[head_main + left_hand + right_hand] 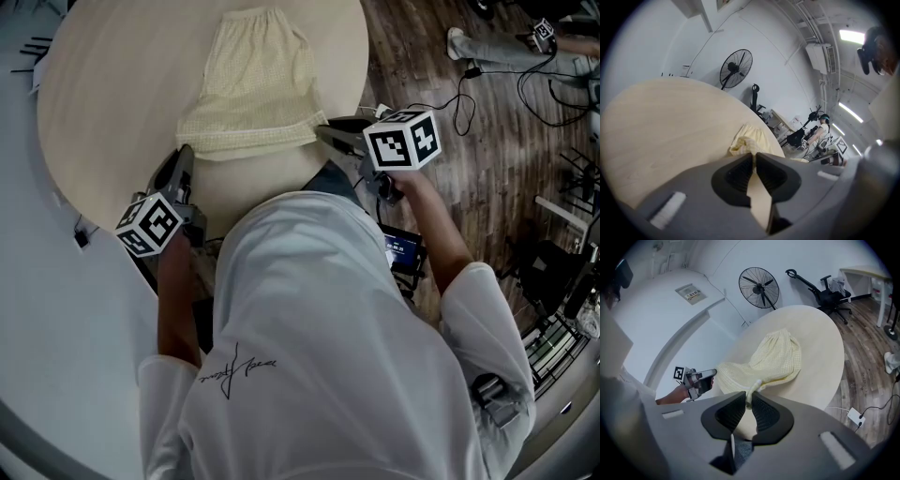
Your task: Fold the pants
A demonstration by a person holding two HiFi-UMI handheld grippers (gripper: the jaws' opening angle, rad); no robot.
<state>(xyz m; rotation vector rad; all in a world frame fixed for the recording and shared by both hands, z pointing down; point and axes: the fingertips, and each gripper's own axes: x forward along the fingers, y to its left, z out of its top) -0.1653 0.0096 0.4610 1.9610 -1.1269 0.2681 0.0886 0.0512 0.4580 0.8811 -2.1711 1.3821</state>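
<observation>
**Inspector:** State the item's location.

**Assessor:** The short, pale yellow, finely checked cloth pants point(251, 84) lie flat on the round, pale wooden desk point(112, 103). The gathered waistband points to the desk's far side. The wide hem lies toward the desk's near edge, where the person stands.

**Inspector:** Condition of the jaws?

**Assessor:** Both are clenched on cloth. The left gripper point(185, 150) has its jaws pinched on the hem corner toward the desk's left side, with a small bunch of fabric at the tips. The right gripper point(323, 131) has its jaws nipped on the opposite hem corner, toward the desk's right side. Its own view shows a pulled-up peak of cloth running into the jaws.

**Inspector:** Handling assessment?

**Assessor:** In my judgement the garment is light, thin and limp. It will sag between the two holds and drape where it is set down, with no stiffness to keep a crease. The desk top looks smooth, so the cloth may slide and not stay anchored. There is no breakage risk.

**Inspector:** Are the grip points suitable?

**Assessor:** Yes. The two hem corners suit a fold of hem onto waistband. The main risks are a single layer slipping out of the pinch and a skewed fold if the corners are carried unevenly.
</observation>
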